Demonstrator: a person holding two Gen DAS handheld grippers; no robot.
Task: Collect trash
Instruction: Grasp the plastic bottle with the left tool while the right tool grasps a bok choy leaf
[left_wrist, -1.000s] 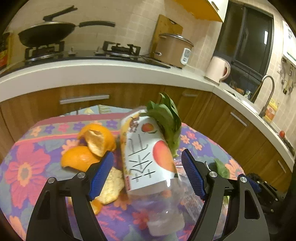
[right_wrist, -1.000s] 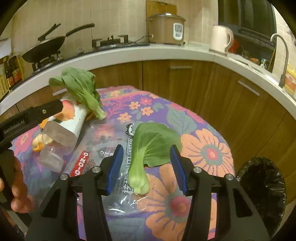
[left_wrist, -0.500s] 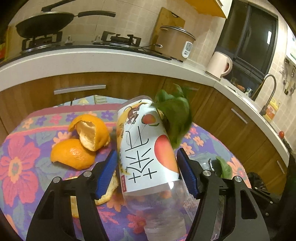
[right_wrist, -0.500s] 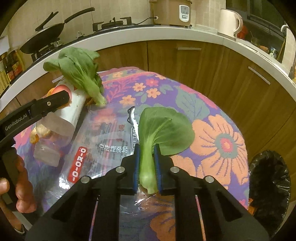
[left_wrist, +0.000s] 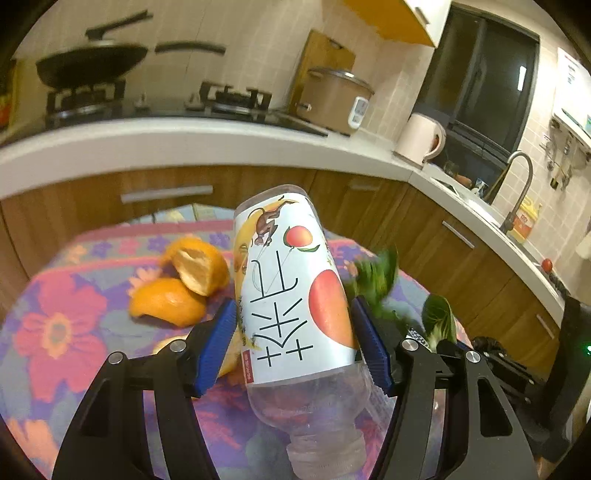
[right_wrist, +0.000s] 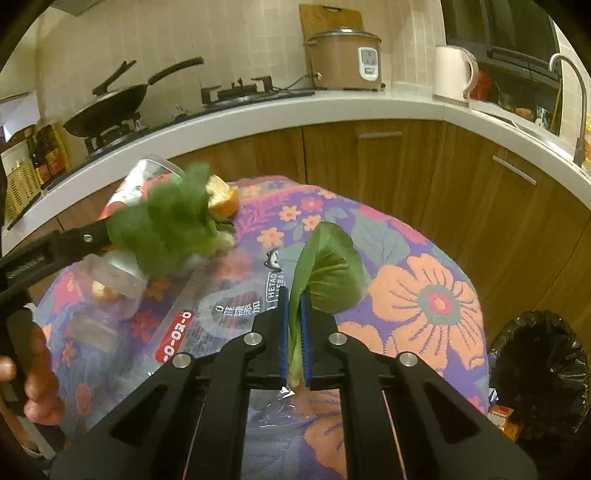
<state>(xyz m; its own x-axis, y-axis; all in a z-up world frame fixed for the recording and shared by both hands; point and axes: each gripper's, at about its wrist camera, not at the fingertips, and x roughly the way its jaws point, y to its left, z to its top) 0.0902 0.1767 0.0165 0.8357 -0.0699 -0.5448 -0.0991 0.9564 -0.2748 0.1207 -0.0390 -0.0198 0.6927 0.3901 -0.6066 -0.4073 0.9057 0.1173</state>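
The plastic bottle sits clamped between the left tongs, tipped neck-down above the flowered bench, while the right tongs have just pinched shut on a bok choy leaf. Orange peels lie beside the bottle; a black-lined bin stands off the bench's right edge.

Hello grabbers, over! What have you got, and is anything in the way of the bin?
Left gripper clamped on the bottle. Right gripper shut on a green leaf. Black-lined bin sits beyond the table edge, nothing blocking it.
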